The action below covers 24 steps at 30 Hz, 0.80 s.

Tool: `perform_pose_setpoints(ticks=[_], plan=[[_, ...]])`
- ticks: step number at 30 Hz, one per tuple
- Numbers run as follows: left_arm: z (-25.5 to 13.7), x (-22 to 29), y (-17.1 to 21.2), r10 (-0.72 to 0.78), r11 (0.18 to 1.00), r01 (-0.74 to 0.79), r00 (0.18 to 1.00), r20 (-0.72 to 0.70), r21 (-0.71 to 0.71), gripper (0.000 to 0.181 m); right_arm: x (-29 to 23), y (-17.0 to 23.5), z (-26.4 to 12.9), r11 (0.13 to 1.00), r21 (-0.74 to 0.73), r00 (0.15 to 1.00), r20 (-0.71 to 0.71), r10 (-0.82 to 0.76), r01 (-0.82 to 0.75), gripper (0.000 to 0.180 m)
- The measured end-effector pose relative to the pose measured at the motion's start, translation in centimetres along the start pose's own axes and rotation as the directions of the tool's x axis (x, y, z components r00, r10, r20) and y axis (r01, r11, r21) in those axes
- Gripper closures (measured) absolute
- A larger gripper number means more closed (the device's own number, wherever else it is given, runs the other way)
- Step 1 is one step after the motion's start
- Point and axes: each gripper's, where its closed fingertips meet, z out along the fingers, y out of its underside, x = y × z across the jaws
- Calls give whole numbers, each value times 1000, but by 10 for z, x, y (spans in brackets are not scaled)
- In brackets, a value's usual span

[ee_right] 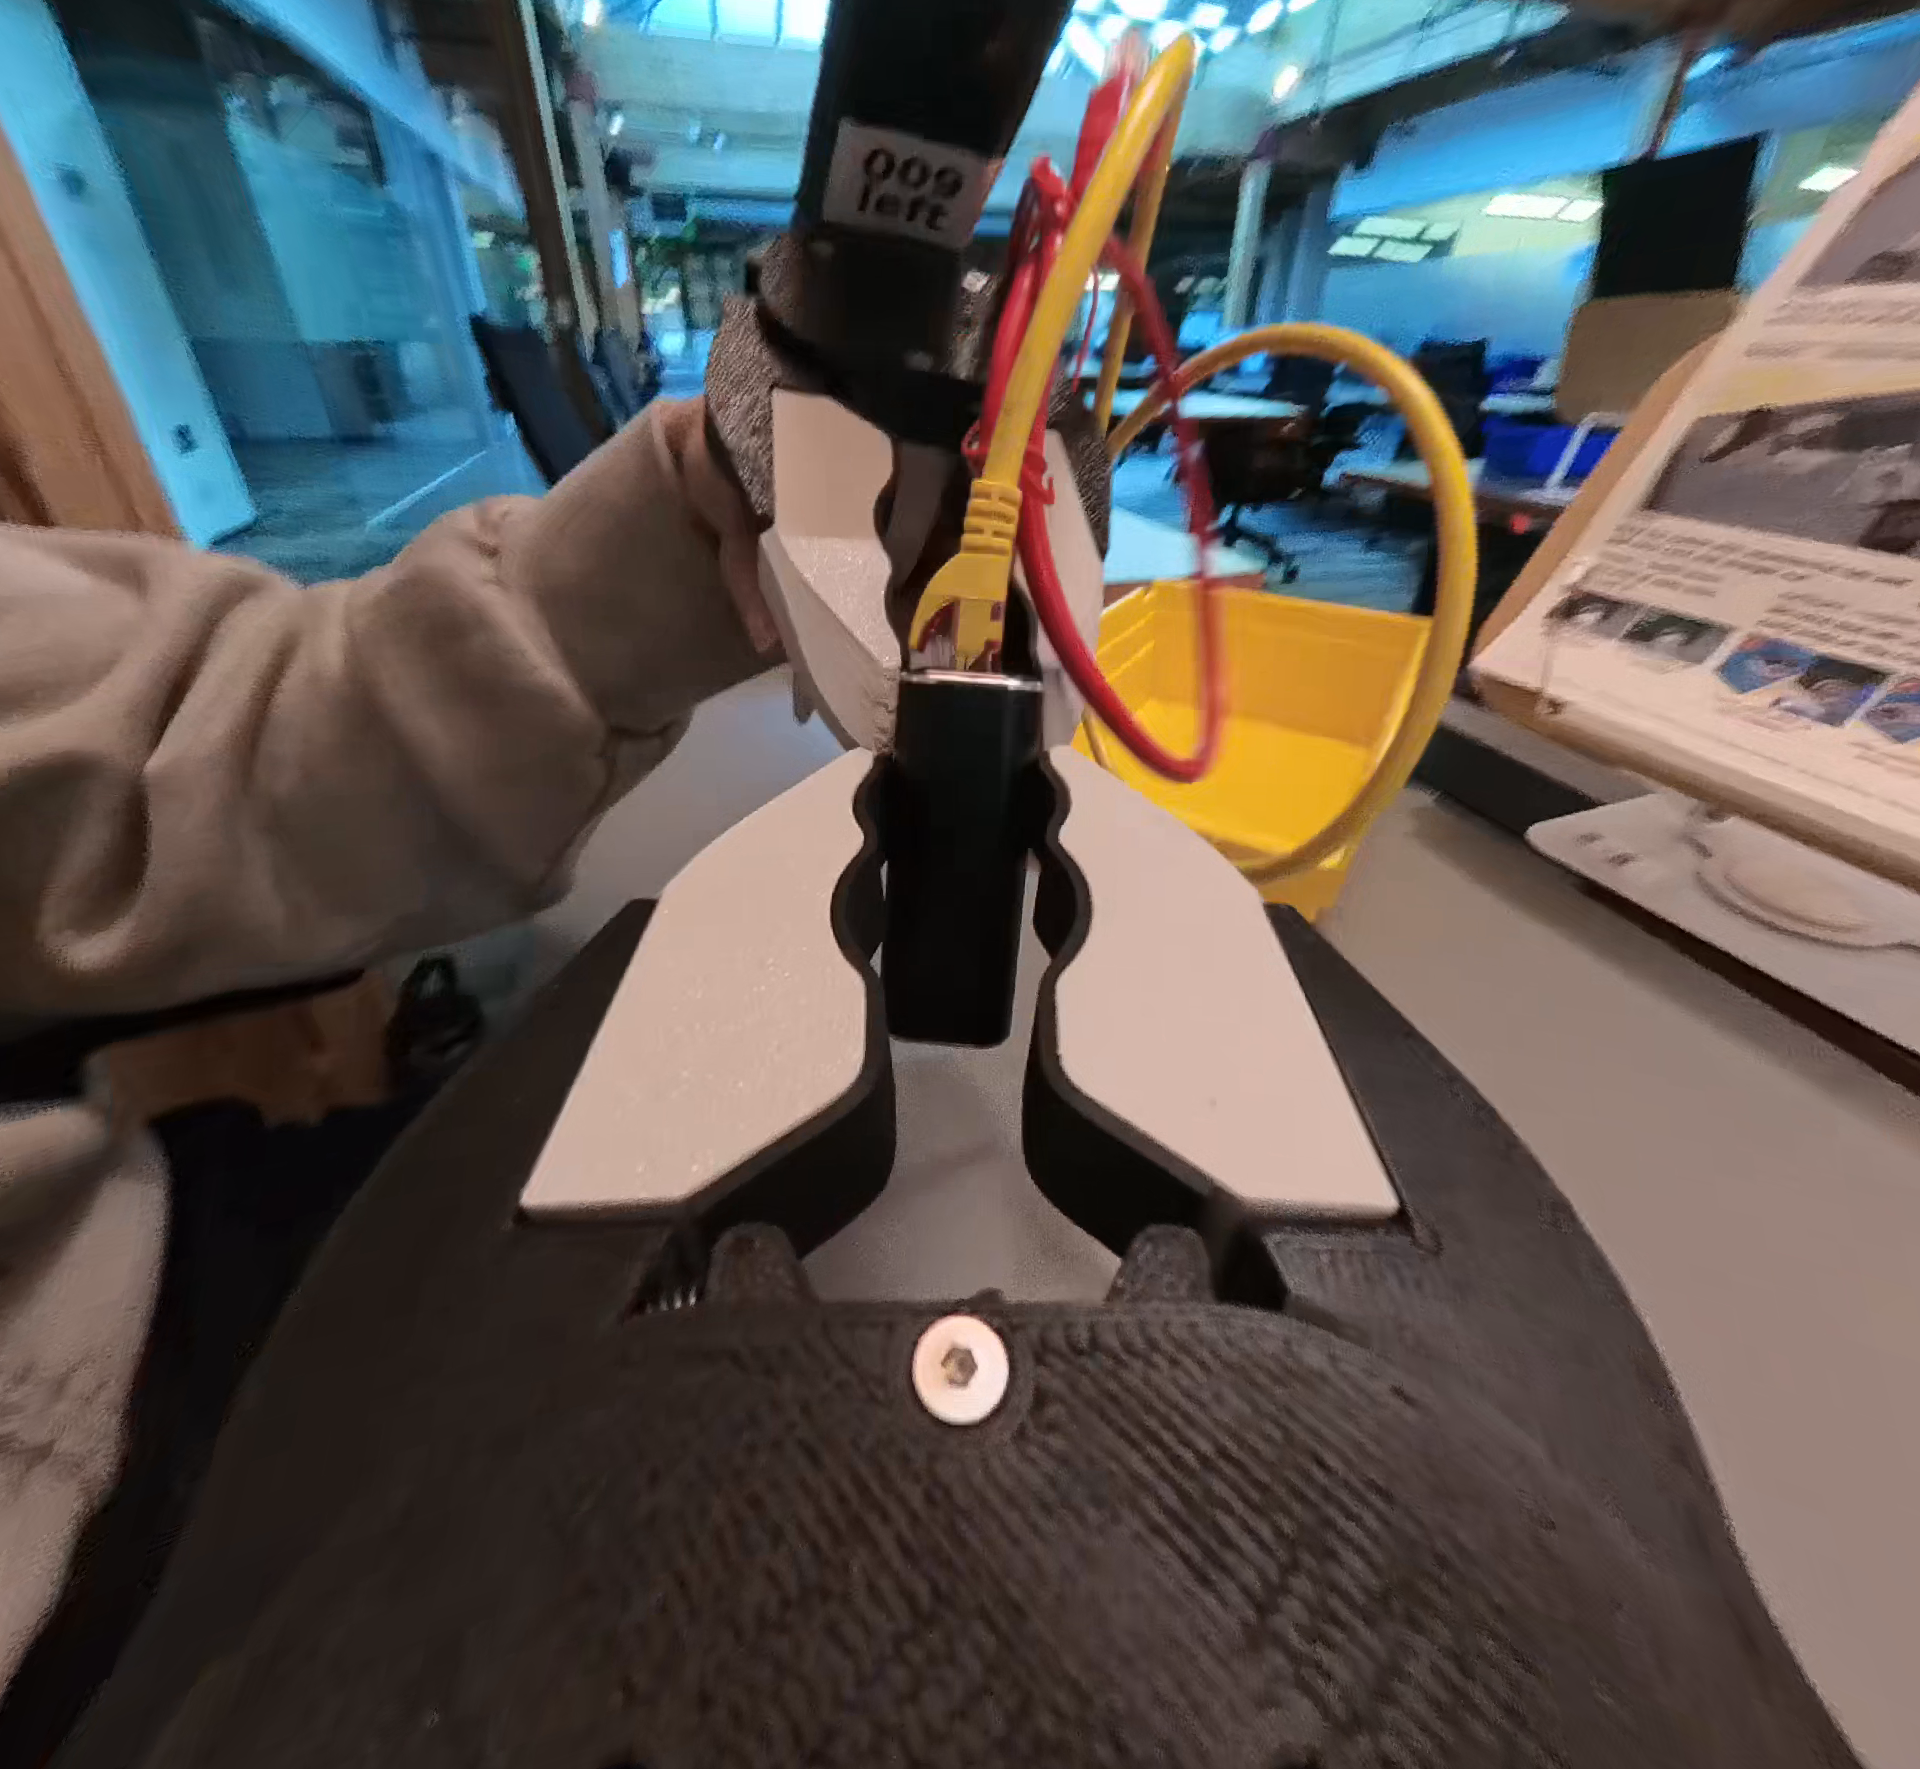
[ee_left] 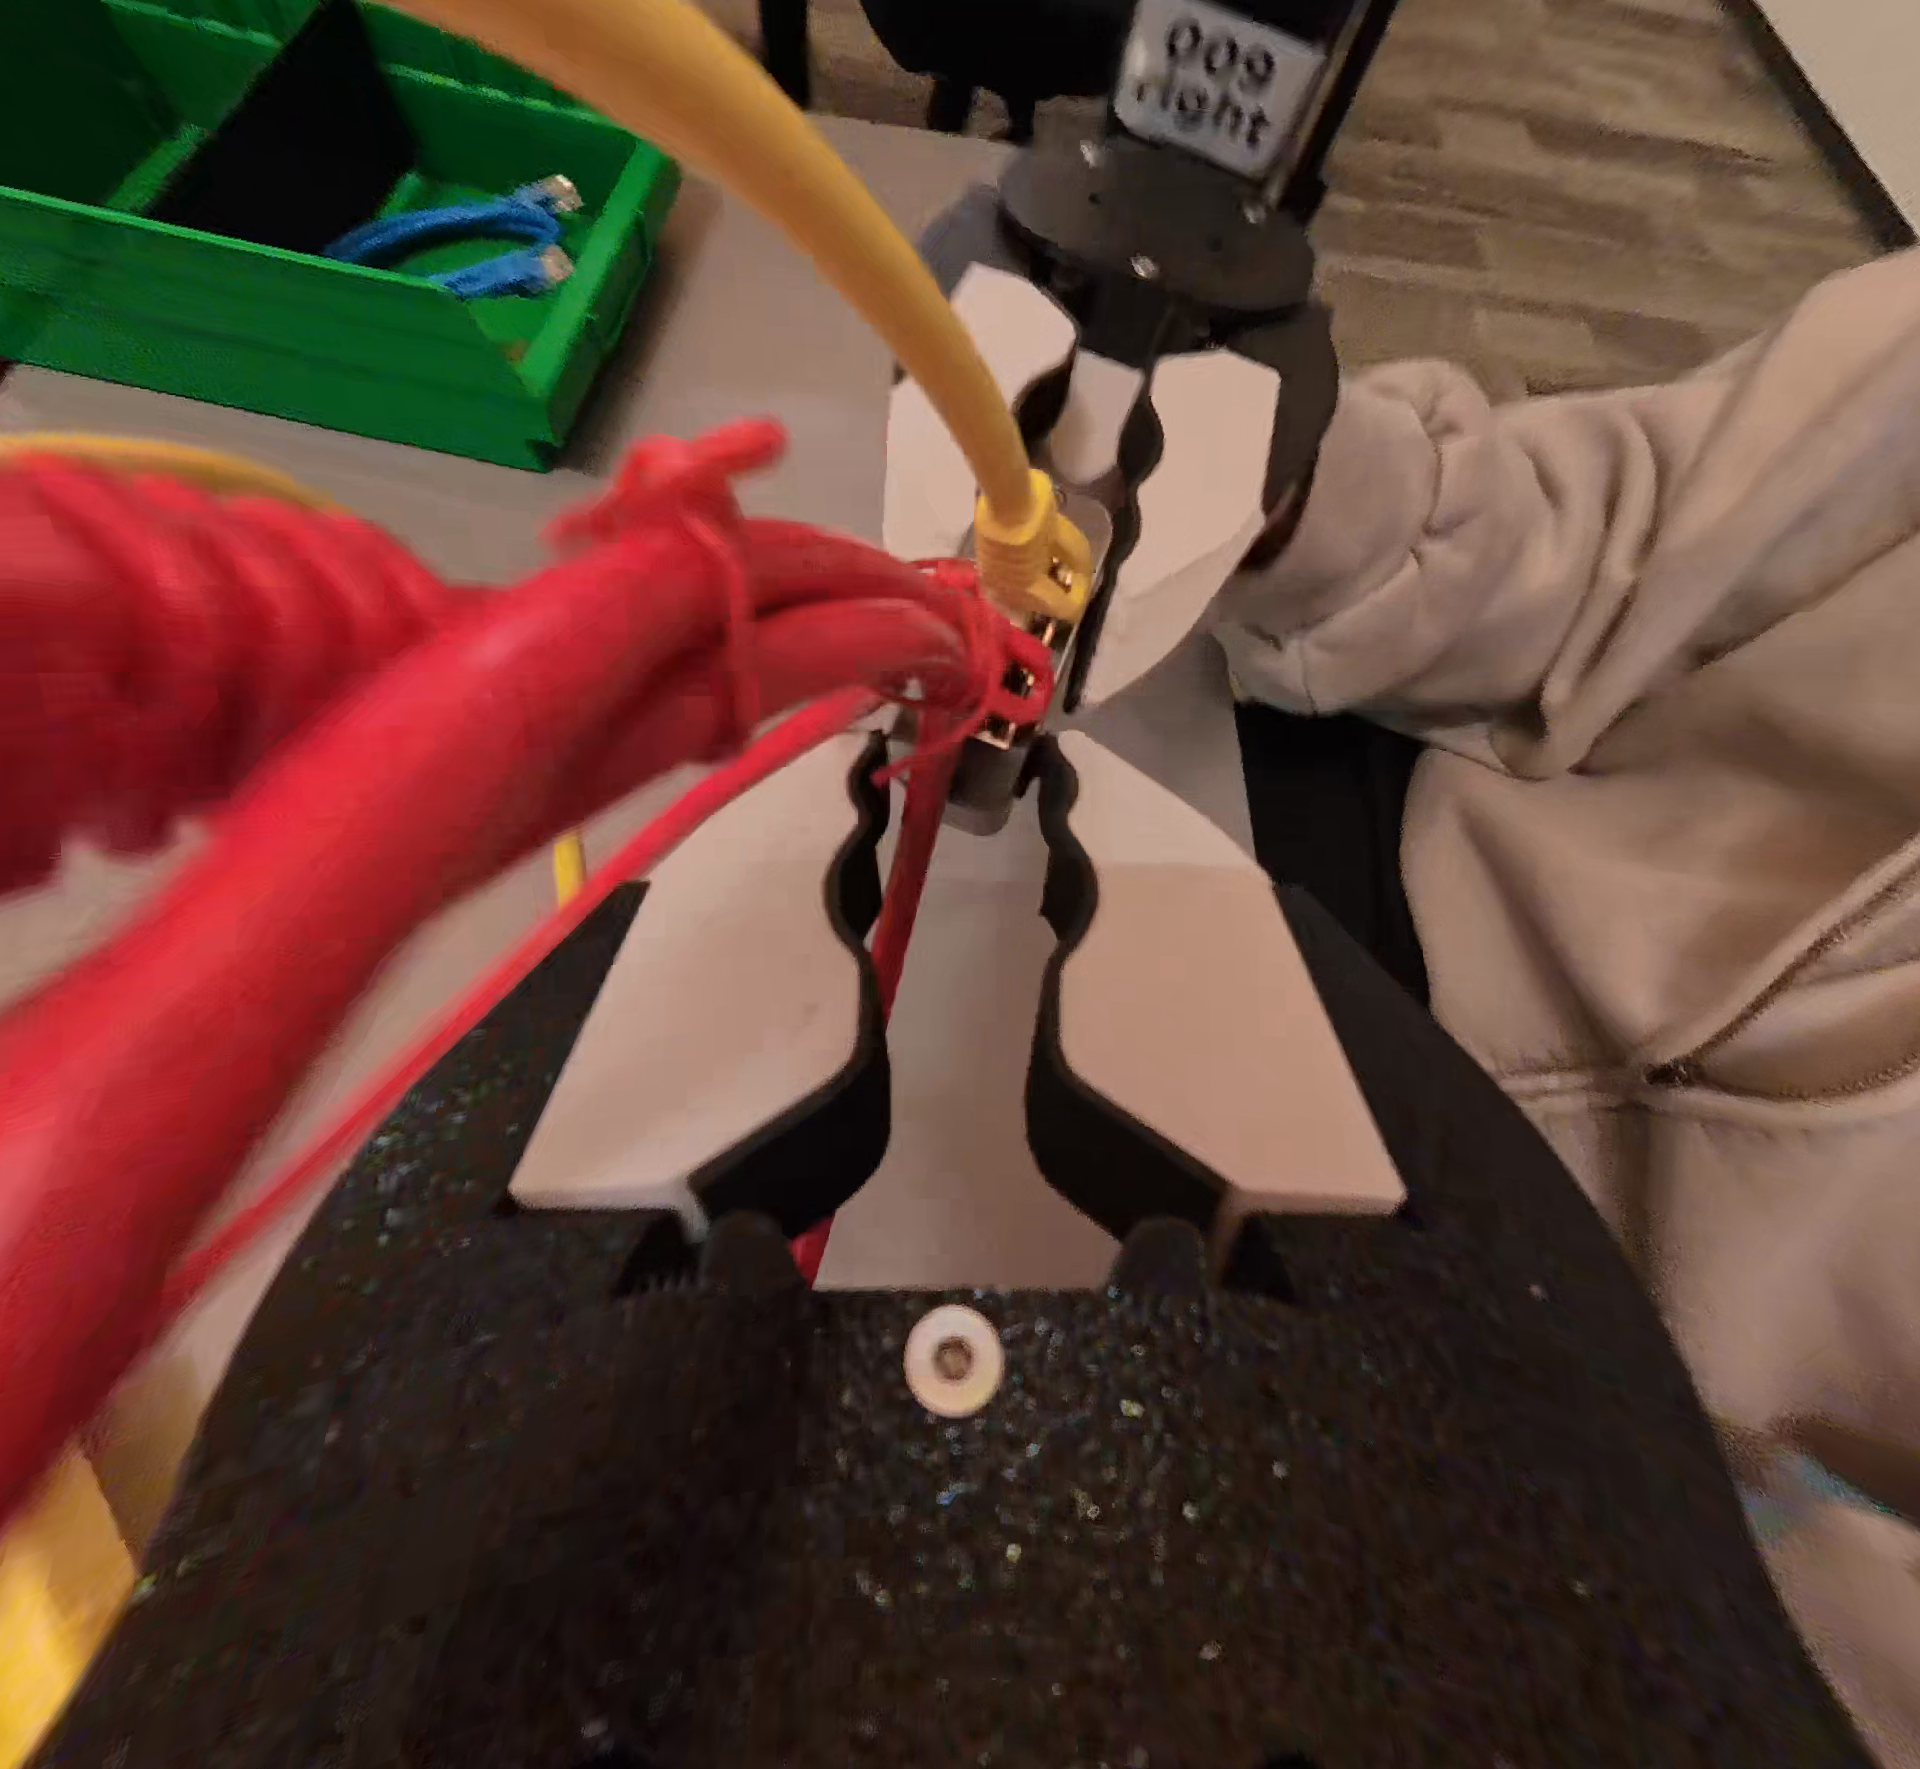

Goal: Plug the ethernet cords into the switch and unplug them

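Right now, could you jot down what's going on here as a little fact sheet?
Right gripper: shut on the black switch, held off the table
Left gripper: at the switch's port end; what it grips is unclear
Yellow cord: plug in a switch port
Red cords: tied bundle, reaching the ports
Blue cords: lying in the green bin
Yellow bin: behind the switch
Person: beige sleeve beside the grippers
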Motion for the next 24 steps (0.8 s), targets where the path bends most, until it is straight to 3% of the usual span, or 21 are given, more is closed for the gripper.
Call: perform_pose_setpoints(ticks=[4, 8, 12, 15, 20, 22, 24], plan=[[-5, -18, -25, -62, 987, 36, 985, 160, 159, 147, 26, -18, -9, 961, 252, 983, -111, 147, -115, 154], [-19, -27, -37, -114, 934, -49, 898, 425, 355, 127, 48, -23, -26, 855, 460, 928, -150, 341, -240, 154], [-1, -29, 2, -166, 960, -13, 780, 603, 281, 122, 48, -25, -28, 801, 550, 914, -153, 376, -237, 154], [20, -25, 12, -240, 948, 54, 769, 592, 313, 114, 39, -28, -17, 796, 557, 921, -131, 366, -237, 154], [18, -23, 14, -326, 926, 121, 733, 597, 356, 119, 31, -28, -14, 800, 554, 933, -105, 343, -231, 154], [20, -15, 14, -391, 892, 183, 772, 502, 414, 125, 26, -29, -15, 803, 542, 940, -64, 334, -248, 154], [15, -7, 11, -510, 804, 300, 792, 336, 514, 133, 23, -28, -16, 823, 521, 950, -70, 305, -226, 154]])
